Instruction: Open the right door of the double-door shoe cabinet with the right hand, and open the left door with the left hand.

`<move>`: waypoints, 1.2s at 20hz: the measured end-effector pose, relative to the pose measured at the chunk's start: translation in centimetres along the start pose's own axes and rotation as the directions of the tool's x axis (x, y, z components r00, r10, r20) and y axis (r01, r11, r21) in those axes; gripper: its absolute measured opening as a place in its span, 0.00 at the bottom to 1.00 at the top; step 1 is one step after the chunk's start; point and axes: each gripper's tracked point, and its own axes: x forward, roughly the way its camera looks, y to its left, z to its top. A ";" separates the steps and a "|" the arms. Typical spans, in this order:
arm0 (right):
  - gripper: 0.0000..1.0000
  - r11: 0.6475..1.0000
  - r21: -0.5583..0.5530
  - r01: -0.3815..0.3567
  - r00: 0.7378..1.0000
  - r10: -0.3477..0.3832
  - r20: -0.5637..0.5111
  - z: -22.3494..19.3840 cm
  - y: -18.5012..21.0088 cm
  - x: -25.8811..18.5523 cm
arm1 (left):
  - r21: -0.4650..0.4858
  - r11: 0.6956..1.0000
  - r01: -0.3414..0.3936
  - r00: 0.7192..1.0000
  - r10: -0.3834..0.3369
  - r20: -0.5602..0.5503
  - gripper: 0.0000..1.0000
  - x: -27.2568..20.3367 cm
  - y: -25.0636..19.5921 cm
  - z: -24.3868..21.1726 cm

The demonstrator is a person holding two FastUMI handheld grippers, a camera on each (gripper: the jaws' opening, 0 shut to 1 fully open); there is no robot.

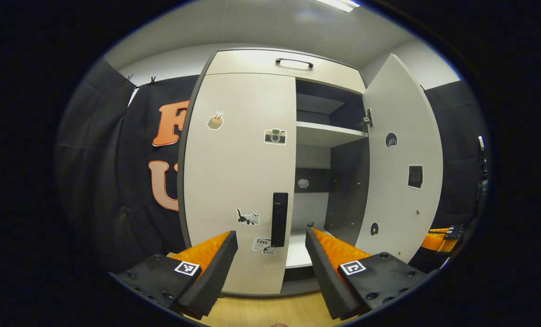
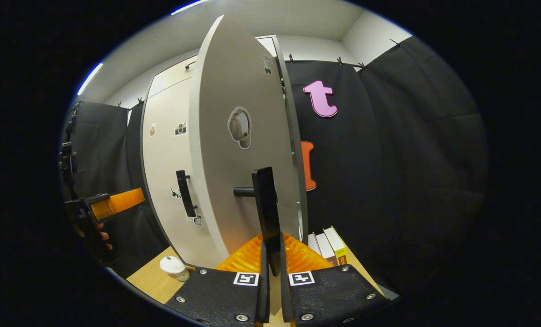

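Note:
The white shoe cabinet's left door (image 1: 238, 172) is closed, and its black handle (image 1: 279, 219) stands just ahead of my open left gripper (image 1: 270, 254), in line with the gap between the fingers and not touched. The right door (image 1: 402, 172) is swung wide open, showing shelves (image 1: 329, 134) inside. In the right gripper view this right door (image 2: 234, 150) is seen nearly edge-on. My right gripper (image 2: 272, 254) is shut on its black handle (image 2: 266, 204). The left door handle (image 2: 185, 193) and the left gripper (image 2: 116, 203), held by a hand (image 2: 93, 236), appear at the left.
A paper cup with a lid (image 2: 174, 268) stands on the wooden surface (image 2: 148, 277) in front of the cabinet. A few books (image 2: 327, 247) stand to the right of the cabinet against the black cloth. A drawer with a handle (image 1: 294, 62) tops the cabinet.

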 end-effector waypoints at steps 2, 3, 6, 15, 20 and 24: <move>0.09 1.000 0.015 0.026 1.000 -0.026 0.004 0.1 -0.5 -0.1 | 0.006 1.000 0.014 1.000 -0.014 -0.006 0.95 0.6 -0.7 -0.2; 0.09 0.999 0.022 0.041 0.999 -0.042 0.008 0.2 -0.8 -0.1 | 0.010 1.000 0.020 1.000 -0.020 -0.007 0.95 0.9 -1.0 -0.3; 0.08 0.994 0.009 0.105 0.994 -0.105 0.021 0.4 -2.2 0.0 | 0.000 0.999 0.044 0.999 -0.044 -0.026 0.96 2.2 -2.2 -1.1; 0.05 0.993 0.033 0.113 0.991 -0.115 0.065 1.5 -3.2 -0.4 | 0.031 0.998 0.059 0.995 -0.056 -0.088 0.96 6.9 -3.9 -2.9; 0.08 0.985 0.024 0.171 0.982 -0.172 0.077 2.1 -4.7 -1.1 | 0.048 0.998 0.027 0.995 -0.022 -0.099 0.96 10.0 -2.9 -3.6; 0.09 0.971 0.031 0.238 0.966 -0.239 0.098 2.5 -6.2 -1.3 | 0.054 0.998 -0.013 0.993 0.019 -0.121 0.96 12.5 -1.3 -4.5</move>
